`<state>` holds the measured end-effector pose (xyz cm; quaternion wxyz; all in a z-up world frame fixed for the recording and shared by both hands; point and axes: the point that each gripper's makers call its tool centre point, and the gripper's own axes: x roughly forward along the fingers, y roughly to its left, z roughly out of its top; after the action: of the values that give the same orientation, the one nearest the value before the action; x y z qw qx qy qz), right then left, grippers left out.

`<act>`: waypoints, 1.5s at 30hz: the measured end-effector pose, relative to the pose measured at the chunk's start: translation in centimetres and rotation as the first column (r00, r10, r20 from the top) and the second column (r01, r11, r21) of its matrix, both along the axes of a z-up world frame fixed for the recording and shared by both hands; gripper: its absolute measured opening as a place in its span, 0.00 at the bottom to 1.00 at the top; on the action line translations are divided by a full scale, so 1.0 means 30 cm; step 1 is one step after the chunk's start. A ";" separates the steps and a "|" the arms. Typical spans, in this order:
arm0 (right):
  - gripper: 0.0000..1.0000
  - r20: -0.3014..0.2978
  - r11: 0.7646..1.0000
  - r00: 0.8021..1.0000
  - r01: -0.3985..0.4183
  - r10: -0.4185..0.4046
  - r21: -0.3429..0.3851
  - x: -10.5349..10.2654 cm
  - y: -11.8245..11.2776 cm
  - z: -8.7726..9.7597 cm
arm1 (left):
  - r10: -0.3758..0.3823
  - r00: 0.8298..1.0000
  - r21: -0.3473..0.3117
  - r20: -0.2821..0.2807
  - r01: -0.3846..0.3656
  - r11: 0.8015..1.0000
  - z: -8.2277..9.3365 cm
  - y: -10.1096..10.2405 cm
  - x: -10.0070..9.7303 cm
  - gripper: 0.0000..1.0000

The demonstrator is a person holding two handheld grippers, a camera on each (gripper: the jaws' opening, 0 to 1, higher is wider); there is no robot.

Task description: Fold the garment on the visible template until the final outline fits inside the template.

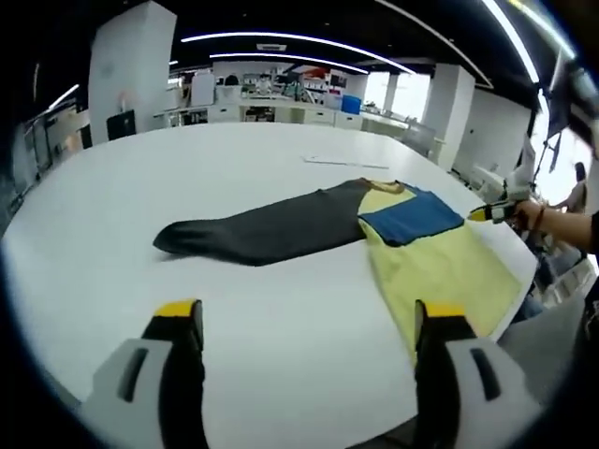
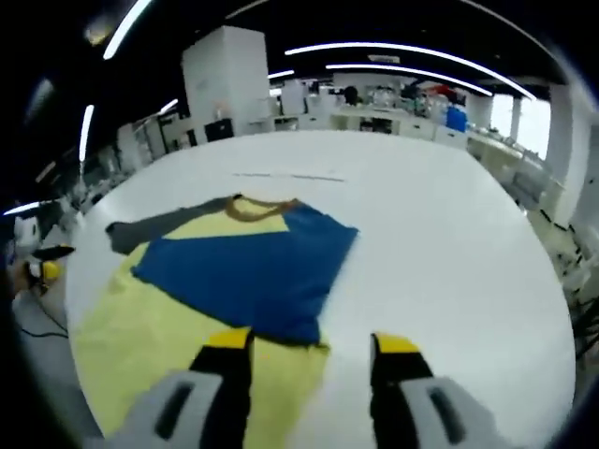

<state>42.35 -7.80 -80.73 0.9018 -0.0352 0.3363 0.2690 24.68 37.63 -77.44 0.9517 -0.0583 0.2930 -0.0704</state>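
My right gripper (image 2: pixel 309 351), jaws spread, is just before the garment (image 2: pixel 245 267); my left gripper (image 1: pixel 309 323), also spread, is farther away.

Open-plan room: white pillars (image 1: pixel 131 65), long ceiling light strips (image 2: pixel 412 67), desks and shelving (image 1: pixel 271 98) along far wall, bright windows (image 1: pixel 398 94) at one end.

Grey claw (image 1: pixel 309 323) bodies, black jaws, yellow tips
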 end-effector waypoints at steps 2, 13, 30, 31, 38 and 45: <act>0.63 0.011 1.000 1.000 -0.014 0.014 0.020 -0.010 0.010 0.023 | 0.015 1.000 0.000 0.003 -0.015 1.000 -0.005 0.030 0.018 0.90; 0.95 0.084 0.992 0.991 -0.108 0.102 0.070 -0.114 0.076 0.156 | 0.045 0.999 0.025 0.003 -0.045 0.999 -0.042 0.140 0.108 0.87; 0.98 0.113 0.989 0.988 -0.118 0.107 0.090 -0.264 0.072 0.238 | 0.165 0.986 0.023 0.005 -0.166 0.986 -0.133 0.225 0.276 0.56; 0.98 0.112 0.989 0.988 -0.117 0.107 0.086 -0.269 0.069 0.238 | 0.175 0.985 0.025 -0.002 -0.175 0.984 -0.142 0.230 0.277 0.53; 0.99 0.118 0.994 0.990 -0.091 0.083 0.058 -0.300 0.034 0.244 | 0.204 0.979 0.048 -0.026 -0.202 0.978 -0.189 0.255 0.311 0.42; 0.98 0.123 0.997 0.991 -0.066 0.061 0.038 -0.302 0.010 0.250 | 0.215 0.975 0.077 -0.061 -0.211 0.975 -0.215 0.258 0.332 0.20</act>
<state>33.30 -7.51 -73.24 0.9122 -0.0433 0.2736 0.3018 34.64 45.38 -83.90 0.9446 -0.0586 0.3200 0.0444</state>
